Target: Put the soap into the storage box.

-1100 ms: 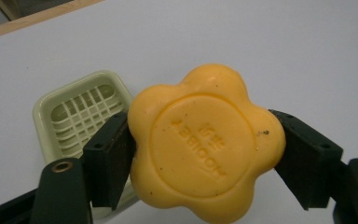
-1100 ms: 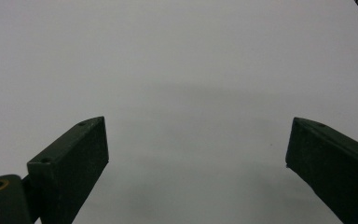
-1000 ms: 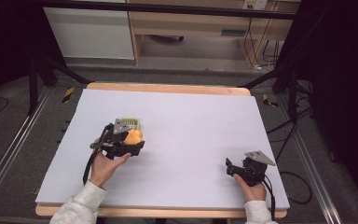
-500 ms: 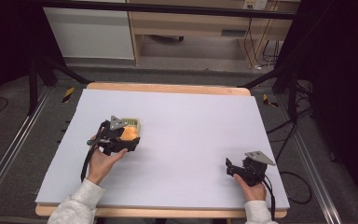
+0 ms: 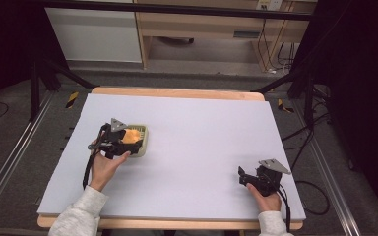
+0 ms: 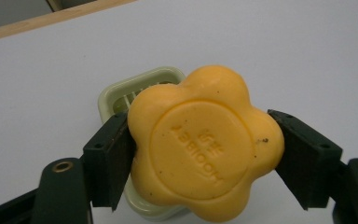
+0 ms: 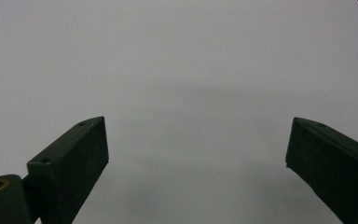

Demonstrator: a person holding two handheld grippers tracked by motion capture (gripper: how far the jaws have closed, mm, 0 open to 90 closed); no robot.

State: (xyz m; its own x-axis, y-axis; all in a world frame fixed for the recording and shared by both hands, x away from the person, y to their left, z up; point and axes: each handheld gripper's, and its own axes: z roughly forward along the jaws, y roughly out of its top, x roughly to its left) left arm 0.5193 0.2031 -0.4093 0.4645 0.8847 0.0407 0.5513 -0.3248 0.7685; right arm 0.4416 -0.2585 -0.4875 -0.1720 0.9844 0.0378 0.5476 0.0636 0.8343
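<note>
Left tool clamps the yellow soap above the green dish; right tool gapes.

My view: both sleeves light grey. Left gripper black, brass-ringed screw holes near jaw bases, black cable trailing. Right gripper black too, grey three-cornered plate on top.
</note>
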